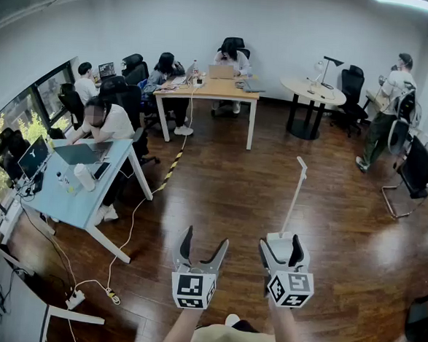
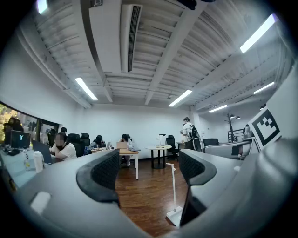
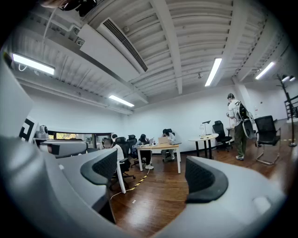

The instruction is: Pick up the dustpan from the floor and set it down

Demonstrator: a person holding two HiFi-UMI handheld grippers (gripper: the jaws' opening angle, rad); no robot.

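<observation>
From the head view, the left tool [image 1: 206, 239] and right tool [image 1: 280, 248] are held side by side low in the frame, both pointing out over the wood floor [image 1: 220, 182]. Each has its jaws spread wide with nothing between them. The white dustpan [image 1: 295, 194] stands on the floor ahead of the right tool with its long handle upright. Its base is partly hidden behind that tool's jaws. A white cable [image 1: 132, 223] trails across the floor to the left. Farther off, seated people work at a wooden counter [image 1: 212, 92], and a person [image 1: 384, 116] stands at the far right. In the left gripper view, the left tool [image 2: 149, 167] is wide open and grips nothing. The dustpan [image 2: 173, 186] shows through the gap, close to the right-hand jaw in the frame, but it is out on the floor and not touching either pad. In the right gripper view, the right tool [image 3: 151, 176] is also wide open and empty. Only floor, the counter [image 3: 160, 147] and the standing person [image 3: 235, 125] show beyond its jaws, and the dustpan is not seen here.
</observation>
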